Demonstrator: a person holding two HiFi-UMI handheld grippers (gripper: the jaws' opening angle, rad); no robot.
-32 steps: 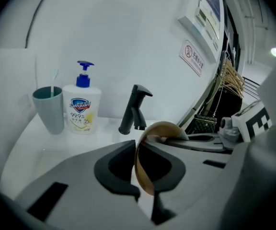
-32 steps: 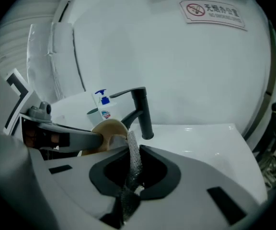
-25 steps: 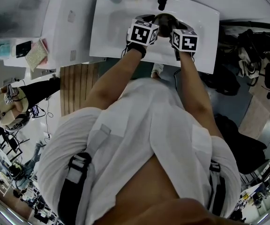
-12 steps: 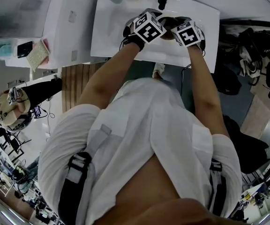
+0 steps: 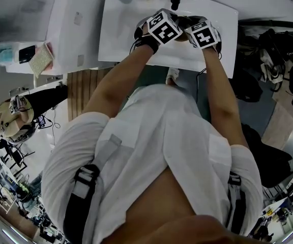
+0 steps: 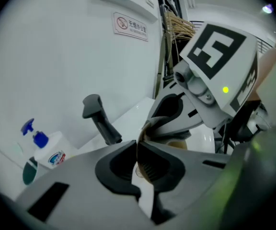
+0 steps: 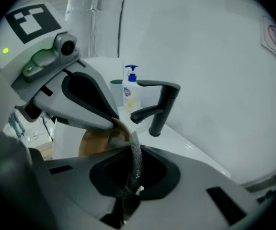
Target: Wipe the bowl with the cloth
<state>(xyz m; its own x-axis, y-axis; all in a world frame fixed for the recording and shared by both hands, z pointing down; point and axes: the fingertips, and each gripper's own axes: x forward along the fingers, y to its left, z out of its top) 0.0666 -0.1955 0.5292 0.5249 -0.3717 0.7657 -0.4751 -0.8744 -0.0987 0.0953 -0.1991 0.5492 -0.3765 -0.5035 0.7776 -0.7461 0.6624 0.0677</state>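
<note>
Bowl pinched by one gripper, cloth in the other, over the sink.

Head view: my left gripper and right gripper meet above the sink, with the bowl between them, mostly hidden. Left gripper view: the jaws are closing on the bowl's thin rim, which sits between the pads. This pinch needs to be firm or the bowl may twist. Right gripper view: the jaws are clamped on the cloth, its free end touching the bowl's edge near the tap. I'd sweep round the inside lightly, with the cloth touching the bowl rather than the jaw tips.

Workspace washbasin corner, white sink, black faucet, soap bottle
</note>
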